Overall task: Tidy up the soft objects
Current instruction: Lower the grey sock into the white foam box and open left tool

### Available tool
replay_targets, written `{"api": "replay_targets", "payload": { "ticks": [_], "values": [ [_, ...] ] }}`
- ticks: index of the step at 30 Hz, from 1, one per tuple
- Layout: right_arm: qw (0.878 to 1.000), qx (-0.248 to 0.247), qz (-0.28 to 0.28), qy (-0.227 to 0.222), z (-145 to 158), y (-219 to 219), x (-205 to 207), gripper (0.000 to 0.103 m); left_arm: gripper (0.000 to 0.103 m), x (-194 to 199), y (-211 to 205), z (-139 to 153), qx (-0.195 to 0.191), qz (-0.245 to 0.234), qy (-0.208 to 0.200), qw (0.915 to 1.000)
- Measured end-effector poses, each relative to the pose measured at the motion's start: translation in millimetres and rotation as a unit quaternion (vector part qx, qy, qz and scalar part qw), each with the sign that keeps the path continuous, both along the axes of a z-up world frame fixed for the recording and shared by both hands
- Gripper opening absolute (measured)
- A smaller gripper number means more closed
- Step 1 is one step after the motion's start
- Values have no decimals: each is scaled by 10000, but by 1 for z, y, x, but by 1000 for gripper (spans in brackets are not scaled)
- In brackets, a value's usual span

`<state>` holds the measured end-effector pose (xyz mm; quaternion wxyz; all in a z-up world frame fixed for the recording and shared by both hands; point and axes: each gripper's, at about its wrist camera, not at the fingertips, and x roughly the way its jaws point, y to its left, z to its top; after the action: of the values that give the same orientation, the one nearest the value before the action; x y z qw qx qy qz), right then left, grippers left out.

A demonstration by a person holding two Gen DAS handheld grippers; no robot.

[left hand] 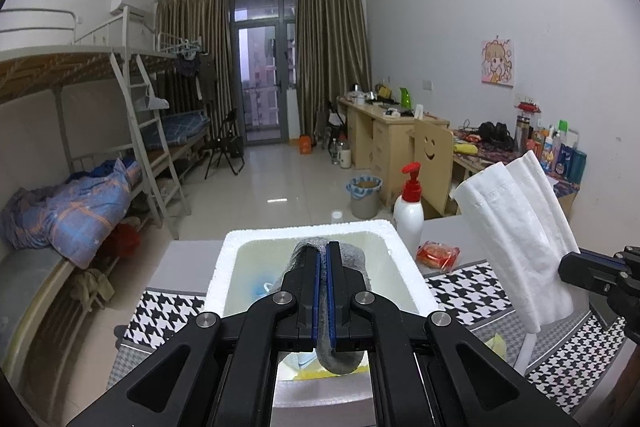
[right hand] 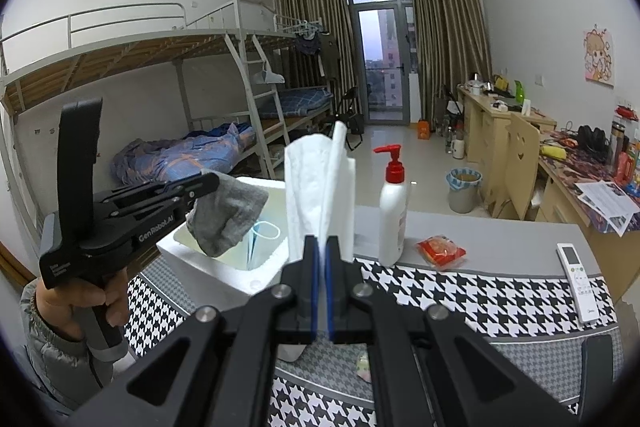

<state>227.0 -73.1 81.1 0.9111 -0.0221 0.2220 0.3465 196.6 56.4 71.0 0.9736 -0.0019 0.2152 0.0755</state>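
Two soft items are in hand at once, one per gripper. Left gripper: fingers clamped on a grey sock, which hangs just over the open mouth of the white foam box. Right gripper: fingers pinched together on the lower edge of a white paper towel, which stands up above them, off to the right of the box and above the houndstooth cloth on the counter.

Step in hand, as judged: deposit of the sock into the box. Next move calls for a lowering of the left gripper until the sock's loose end is past the rim, then release; the towel would likely follow the same route.

Appearance of the sock: mid-grey knit, limp, bunched at the pinch, toe end drooped toward the box interior. A pale blue face mask with white ear loops already lies inside against the box wall. Towel: embossed, folded in loose vertical pleats, holds its shape upright.

Beside the box: pump bottle, red snack packet.
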Motion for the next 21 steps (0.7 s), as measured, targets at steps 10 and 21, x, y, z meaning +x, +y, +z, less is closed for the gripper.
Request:
{"api": "replay_targets", "payload": {
  "ticks": [10, 21],
  "values": [
    [10000, -49, -21, 26, 0, 3, 1, 5, 76, -4, 9, -5, -127, 78, 89, 9998],
    [10000, -57, -14, 28, 2, 5, 2, 5, 88, -11, 9, -2, -160, -181, 85, 9997]
  ]
}}
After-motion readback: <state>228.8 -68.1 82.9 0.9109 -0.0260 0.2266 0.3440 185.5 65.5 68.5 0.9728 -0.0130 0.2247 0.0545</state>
